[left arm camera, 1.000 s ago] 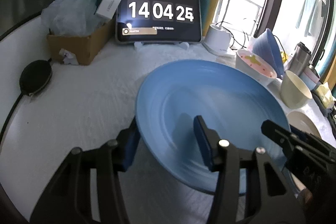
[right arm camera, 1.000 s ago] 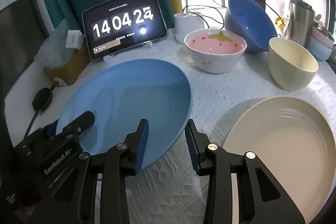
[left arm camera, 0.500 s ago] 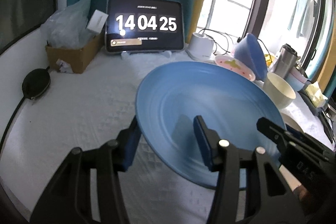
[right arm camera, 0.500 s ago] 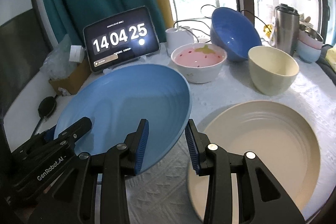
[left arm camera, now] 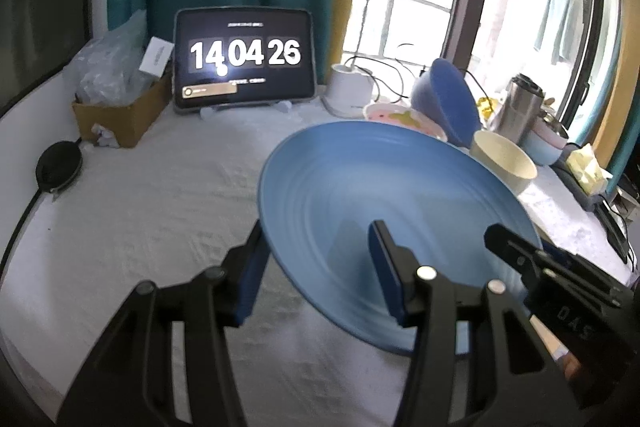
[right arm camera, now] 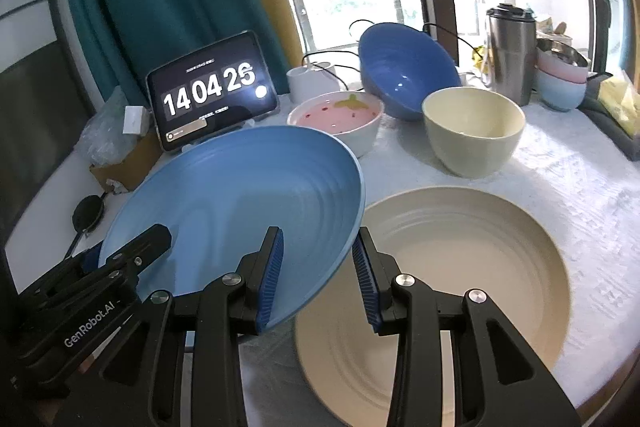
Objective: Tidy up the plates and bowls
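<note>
Two black grippers pinching one round ribbed blue plate (right arm camera: 240, 195), left gripper (left arm camera: 316, 271) and right gripper (right arm camera: 318, 279) at opposite rims, plate tilted above round ribbed cream plate (right arm camera: 460, 267) on white tablecloth (left arm camera: 140, 211).

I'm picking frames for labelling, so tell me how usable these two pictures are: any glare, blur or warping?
Left wrist view: window blown out, blue plate slightly soft, fisheye bends the edges. Right wrist view: sharper, window again overexposed, cream plate evenly lit, clock tablet shows a bright reflected spot.
</note>
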Demonstrator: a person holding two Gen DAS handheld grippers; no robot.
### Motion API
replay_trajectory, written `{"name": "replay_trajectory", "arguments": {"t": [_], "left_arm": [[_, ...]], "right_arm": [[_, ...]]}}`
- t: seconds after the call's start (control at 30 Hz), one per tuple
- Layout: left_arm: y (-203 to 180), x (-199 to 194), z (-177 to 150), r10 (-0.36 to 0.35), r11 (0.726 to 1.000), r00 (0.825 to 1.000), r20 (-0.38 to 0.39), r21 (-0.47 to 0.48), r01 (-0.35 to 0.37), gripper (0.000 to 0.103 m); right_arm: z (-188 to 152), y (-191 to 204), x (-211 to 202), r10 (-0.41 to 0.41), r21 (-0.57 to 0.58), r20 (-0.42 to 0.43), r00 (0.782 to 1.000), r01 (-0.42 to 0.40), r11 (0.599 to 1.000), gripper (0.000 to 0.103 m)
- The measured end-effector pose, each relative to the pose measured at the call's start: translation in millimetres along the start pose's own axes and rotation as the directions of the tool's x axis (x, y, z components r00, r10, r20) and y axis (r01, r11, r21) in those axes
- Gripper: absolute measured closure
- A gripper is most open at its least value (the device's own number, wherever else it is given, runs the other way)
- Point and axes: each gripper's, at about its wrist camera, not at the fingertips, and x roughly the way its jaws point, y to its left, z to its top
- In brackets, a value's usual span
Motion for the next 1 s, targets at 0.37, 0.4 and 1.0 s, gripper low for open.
{"name": "replay_trajectory", "arguments": {"t": [0.37, 0.4, 1.0], "left_arm": [[-36, -7, -5, -0.024, 0.999, 1.0, -0.002, 0.04, 0.024, 0.052], [-40, -7, -6, -0.029, 0.999, 1.0, -0.004, 0.046, 0.029, 0.052], [-93, -5, -20, -0.072, 0.99, 0.997, -0.043, 0.117, 0.076, 0.052]], "right_arm": [[-2, -35, -25, -0.021, 0.037, 0.028, 0.999, 0.02, 0.999, 0.065], [-2, -37, -26, -0.024, 0.041, 0.031, 0.999, 0.023, 0.999, 0.065], [-16, -91, -48, -0.076, 0.113, 0.046, 0.996, 0.07, 0.991, 0.065]]}}
